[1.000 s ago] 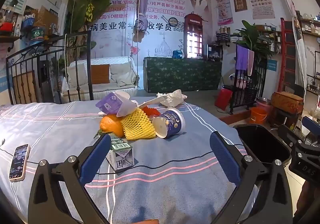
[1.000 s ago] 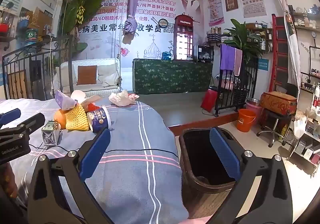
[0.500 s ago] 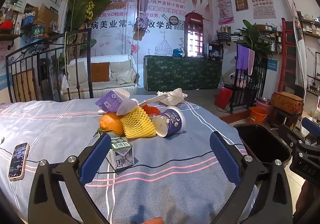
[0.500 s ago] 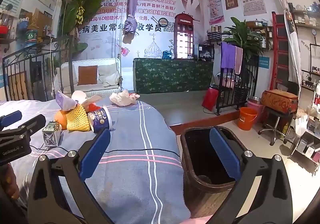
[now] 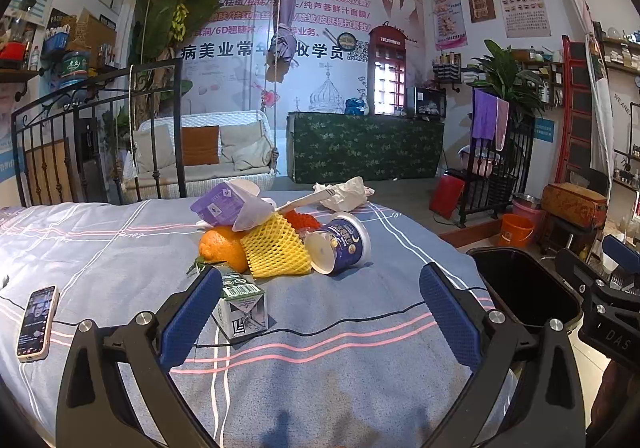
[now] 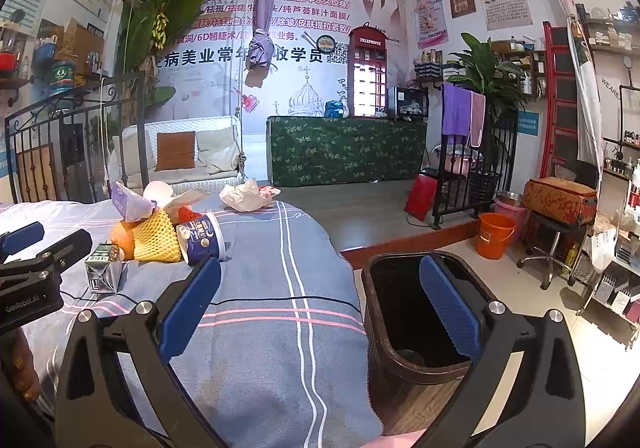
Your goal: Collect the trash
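Both claws are spread wide and hold nothing. In the left wrist view the left claw point(image 5: 318, 312) hangs low in the frame over a bed point(image 5: 340, 360) with a blue striped cover; the right claw point(image 6: 320, 312) sits low in its own view, its left finger over the bed's edge, its right finger over a dark trash bin point(image 6: 404, 364) on the floor just beside the bed.

The trash lies heaped at the frame's centre in the left view — a small milk carton point(image 5: 242, 308) nearest, just right of the left blue fingertip, then an orange point(image 5: 222, 248) touching a yellow foam net point(image 5: 276, 248), a blue paper cup point(image 5: 340, 244) tipped on its side, a purple wrapper point(image 5: 224, 204) on top, and crumpled tissue point(image 5: 344, 194) farther back. A phone point(image 5: 37, 322) rests at lower left, well apart from the pile, and a thin black cable point(image 5: 360, 316) crosses the cover.
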Demonstrator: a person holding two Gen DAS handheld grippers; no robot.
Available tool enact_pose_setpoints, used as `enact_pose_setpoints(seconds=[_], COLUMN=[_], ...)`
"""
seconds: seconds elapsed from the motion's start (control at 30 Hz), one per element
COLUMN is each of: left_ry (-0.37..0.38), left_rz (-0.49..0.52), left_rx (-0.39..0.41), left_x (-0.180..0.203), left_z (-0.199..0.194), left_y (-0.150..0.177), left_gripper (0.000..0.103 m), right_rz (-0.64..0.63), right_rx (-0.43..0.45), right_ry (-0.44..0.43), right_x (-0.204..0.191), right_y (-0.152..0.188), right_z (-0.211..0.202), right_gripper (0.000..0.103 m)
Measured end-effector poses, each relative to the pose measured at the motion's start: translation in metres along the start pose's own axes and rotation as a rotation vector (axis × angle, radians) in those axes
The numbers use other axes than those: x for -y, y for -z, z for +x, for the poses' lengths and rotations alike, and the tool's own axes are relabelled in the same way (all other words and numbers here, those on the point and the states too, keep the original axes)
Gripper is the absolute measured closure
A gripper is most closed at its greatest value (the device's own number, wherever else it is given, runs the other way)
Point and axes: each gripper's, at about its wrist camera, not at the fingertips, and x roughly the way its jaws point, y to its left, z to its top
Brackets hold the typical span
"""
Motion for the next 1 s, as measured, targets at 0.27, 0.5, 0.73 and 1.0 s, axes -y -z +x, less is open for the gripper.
enact_pose_setpoints(seconds=[0.27,0.5,0.73,1.0], left_ry=[-0.003,0.0,-0.002,-0.001], left_rz=[-0.001,0.0,0.0,-0.001], left_rx=[-0.002,-0.002,-0.004,-0.005], left_x=[-0.0003,-0.0004,0.0002,-0.0007], left_z=[0.0027,0.0024,0.0037,0.0046], left_y=[0.0001,0.0008,0.0017,0.0016], left_gripper=[0.005,0.005,0.005,0.005], right_rz=[0.004,0.007,0.009,0.01], right_rx=[-0.007,-0.014,-0.01,-0.013], right_ry=[-0.003,-0.004,-0.003,-0.004], right_x=[0.0008,0.0006,-0.0003,-0.0015], right_y=[0.0009,0.0008,0.0005,0.0017], right_z=[-0.0014,-0.0004,0.0005,0.0021], right_gripper=[0.005,0.005,0.005,0.005])
